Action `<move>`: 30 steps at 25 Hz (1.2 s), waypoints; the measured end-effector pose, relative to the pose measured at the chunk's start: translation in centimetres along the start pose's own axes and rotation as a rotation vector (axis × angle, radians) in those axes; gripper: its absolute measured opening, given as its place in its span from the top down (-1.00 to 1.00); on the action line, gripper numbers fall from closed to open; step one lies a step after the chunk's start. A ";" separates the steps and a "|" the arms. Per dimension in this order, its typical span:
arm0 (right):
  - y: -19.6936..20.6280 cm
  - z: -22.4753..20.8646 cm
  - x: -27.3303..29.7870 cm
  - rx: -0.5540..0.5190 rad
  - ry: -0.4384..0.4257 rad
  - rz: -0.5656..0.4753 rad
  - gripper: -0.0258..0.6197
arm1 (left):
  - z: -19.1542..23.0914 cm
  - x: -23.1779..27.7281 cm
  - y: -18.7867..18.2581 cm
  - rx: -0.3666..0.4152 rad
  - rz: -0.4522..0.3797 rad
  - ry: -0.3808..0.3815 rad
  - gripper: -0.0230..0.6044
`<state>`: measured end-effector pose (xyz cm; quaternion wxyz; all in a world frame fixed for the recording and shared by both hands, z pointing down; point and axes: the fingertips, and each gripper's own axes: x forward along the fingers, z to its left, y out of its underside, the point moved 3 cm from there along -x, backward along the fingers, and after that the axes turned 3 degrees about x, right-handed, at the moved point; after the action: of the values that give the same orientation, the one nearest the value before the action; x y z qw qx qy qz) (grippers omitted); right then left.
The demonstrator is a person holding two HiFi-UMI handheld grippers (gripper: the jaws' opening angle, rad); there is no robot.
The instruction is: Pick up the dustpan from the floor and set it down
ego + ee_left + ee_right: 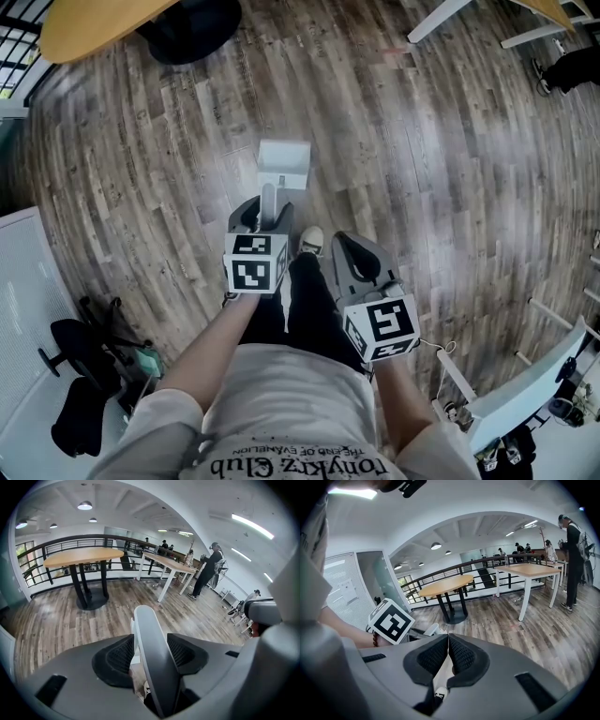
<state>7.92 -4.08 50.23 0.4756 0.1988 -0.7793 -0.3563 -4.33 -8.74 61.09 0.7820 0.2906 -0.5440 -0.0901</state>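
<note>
Our left gripper's point(263, 214) jaws stand wide apart around the pale grey upright handle point(151, 644) of the white plastic dustpan point(283, 165). The pads flank the handle closely but do not seem to press on it, which we judge suits letting go once the pan sits flat. The pan rests on the grey-brown wooden plank floor point(422, 169), just ahead of our white shoe point(312, 241), with its handle rising into the jaws, easy to reach. Our right gripper point(447, 639) hangs aside with its jaws together on nothing, since one grip suffices.
</note>
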 end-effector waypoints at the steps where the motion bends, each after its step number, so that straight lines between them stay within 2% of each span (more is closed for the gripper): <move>1: 0.1 0.0 0.0 0.001 0.001 0.001 0.84 | 0.1 0.1 0.1 -0.001 0.009 -0.006 0.18; 6: 0.0 -0.2 0.0 -0.001 0.006 0.000 0.84 | 0.3 0.3 0.3 0.011 0.042 -0.047 0.54; 13: -0.1 -0.4 0.1 -0.002 0.003 -0.003 0.84 | 0.7 0.3 0.4 -0.008 0.054 -0.074 0.61; 17: -0.1 -0.5 0.0 -0.005 0.000 -0.007 0.84 | 0.9 0.0 0.8 0.036 0.068 -0.078 0.69; 22: -0.3 -0.5 0.2 -0.006 -0.003 -0.011 0.84 | 1.6 -0.4 1.2 0.044 0.068 -0.065 0.69; 30: -0.6 -0.2 -0.1 -0.018 -0.013 -0.026 0.84 | 1.2 -1.5 1.4 0.099 0.075 -0.043 0.70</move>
<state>8.17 -4.50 49.74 0.4674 0.2026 -0.7766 -0.3707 -6.22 -7.29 60.97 0.7576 0.3064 -0.5749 -0.0400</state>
